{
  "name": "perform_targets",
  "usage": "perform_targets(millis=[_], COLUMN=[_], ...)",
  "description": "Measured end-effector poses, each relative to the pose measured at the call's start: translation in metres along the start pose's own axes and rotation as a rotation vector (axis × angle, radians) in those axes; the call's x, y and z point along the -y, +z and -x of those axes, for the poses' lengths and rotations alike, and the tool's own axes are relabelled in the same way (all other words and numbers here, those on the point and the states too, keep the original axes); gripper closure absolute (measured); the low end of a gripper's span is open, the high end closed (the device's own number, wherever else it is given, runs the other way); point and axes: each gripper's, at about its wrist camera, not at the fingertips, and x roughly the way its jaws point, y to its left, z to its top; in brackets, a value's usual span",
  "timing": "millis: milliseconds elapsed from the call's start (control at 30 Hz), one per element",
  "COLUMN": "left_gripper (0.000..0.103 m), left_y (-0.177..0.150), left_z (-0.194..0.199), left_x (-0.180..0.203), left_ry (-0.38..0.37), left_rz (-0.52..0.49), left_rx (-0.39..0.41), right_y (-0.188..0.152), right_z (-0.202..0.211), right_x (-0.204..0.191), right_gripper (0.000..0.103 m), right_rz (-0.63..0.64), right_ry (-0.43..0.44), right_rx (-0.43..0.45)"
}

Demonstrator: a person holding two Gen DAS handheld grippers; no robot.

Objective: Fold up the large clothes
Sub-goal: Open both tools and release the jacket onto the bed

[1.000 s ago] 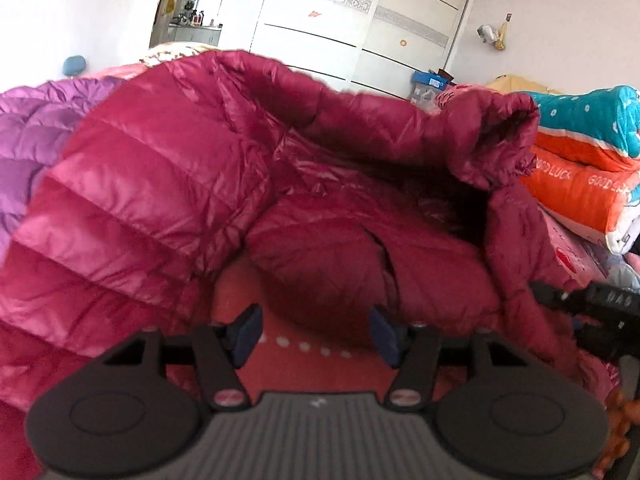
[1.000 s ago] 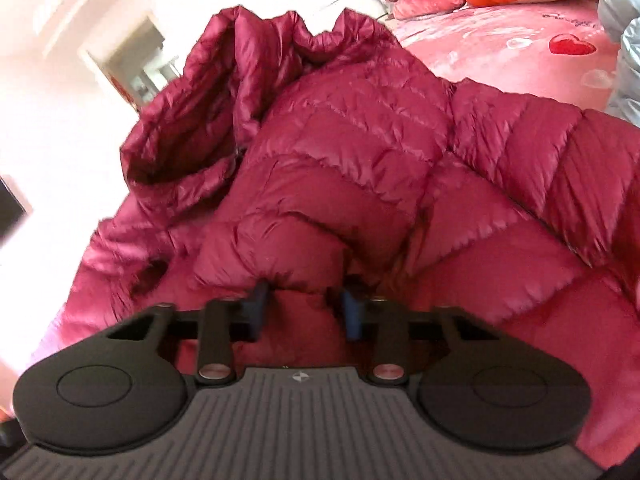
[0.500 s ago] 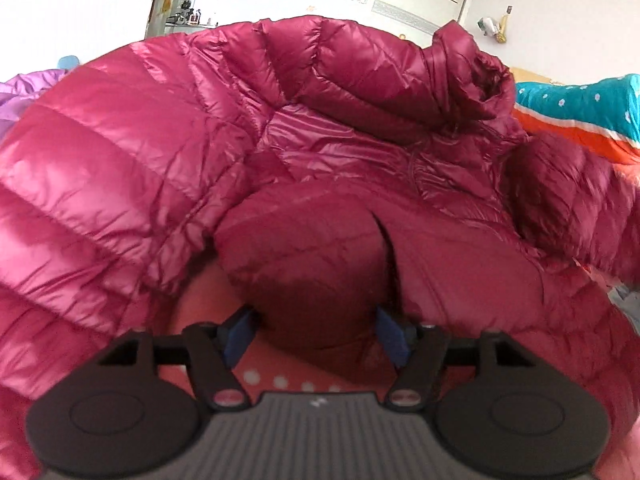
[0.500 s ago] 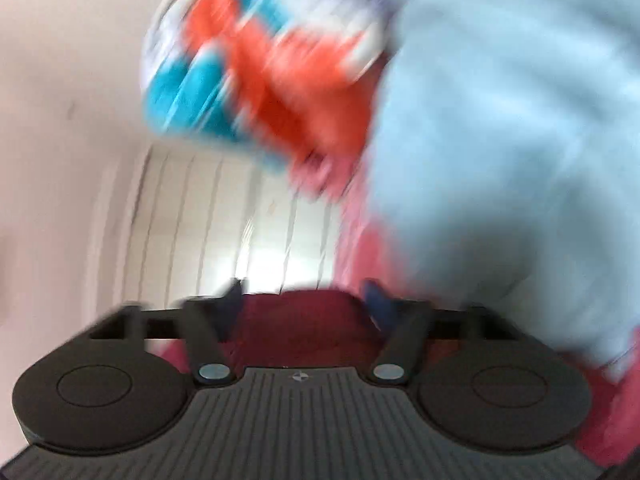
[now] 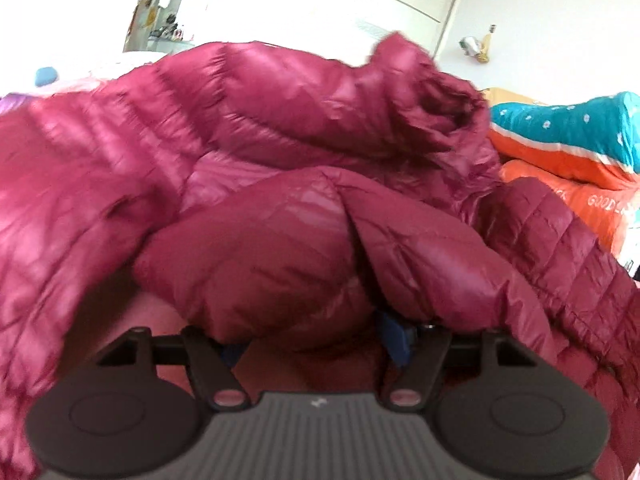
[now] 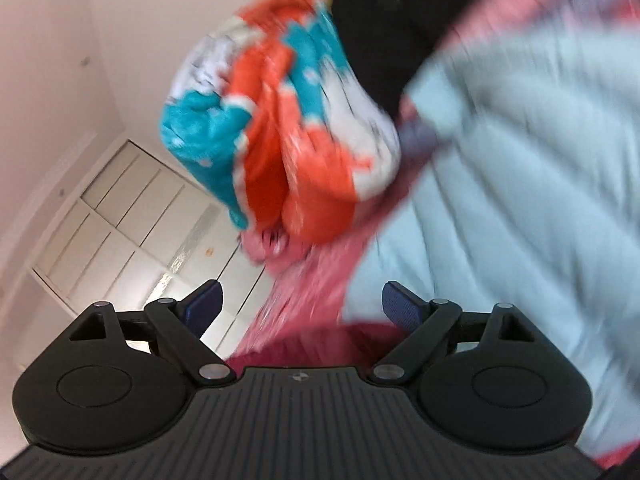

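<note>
A crimson down jacket (image 5: 280, 140) lies heaped on the pink bed and fills the left wrist view, its hood bunched at the upper right. My left gripper (image 5: 314, 344) is pushed in under a puffy fold of it. That fold hangs between the blue pads (image 5: 394, 340) and hides most of the left one. The jaws are opening and I see no pinch on the cloth. My right gripper (image 6: 302, 307) stands wide open and level, with nothing between its pads. Only a strip of the jacket (image 6: 320, 344) shows just below them.
A rolled orange, teal and white quilt (image 6: 280, 140) sits ahead of the right gripper, also in the left wrist view as a quilt (image 5: 568, 140) at the right. Light blue fabric (image 6: 520, 200) fills the right side. White wardrobe doors (image 6: 132, 220) stand behind.
My right gripper let go of the jacket, opened wide and swung up toward the quilt and wardrobe. My left gripper moved in until a jacket fold lay between its widening fingers.
</note>
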Motion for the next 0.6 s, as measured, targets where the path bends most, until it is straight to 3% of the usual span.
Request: perform_targets(millis=[100,200,233,300,400,500,600], left_gripper=[0.023,0.025,0.029,0.055,0.080,0.089,0.091], left_y=[0.007,0.007,0.007,0.009,0.008,0.012,0.017], left_z=[-0.009,-0.013,-0.014,-0.019,-0.012,0.002,0.022], left_x=[0.013,0.025,0.027,0.031,0.036,0.035,0.030], left_ry=[0.002,0.003,0.013,0.019,0.048,0.051,0.041], left_rz=[-0.010,-0.019,-0.024,-0.034,-0.080,-0.075,-0.050], left_rx=[0.003,0.008,0.007,-0.004,-0.010,-0.002,0.009], right_y=[0.006,0.002,0.001,0.000,0.000,0.000,-0.001], right_z=[0.021,0.021,0.018,0.014,0.017,0.021,0.023], right_x=[-0.011,-0.021,-0.023,-0.024,-0.025,-0.031,-0.036], right_gripper=[0.000,0.000,0.000,0.000,0.000,0.000,0.000], right_rz=[0.087,0.170,0.183,0.203,0.245,0.277,0.295], right_ry=[0.008,0.016,0.013,0.010,0.016,0.027,0.045], right_rx=[0.042,0.041,0.039,0.040,0.056,0.068,0.064])
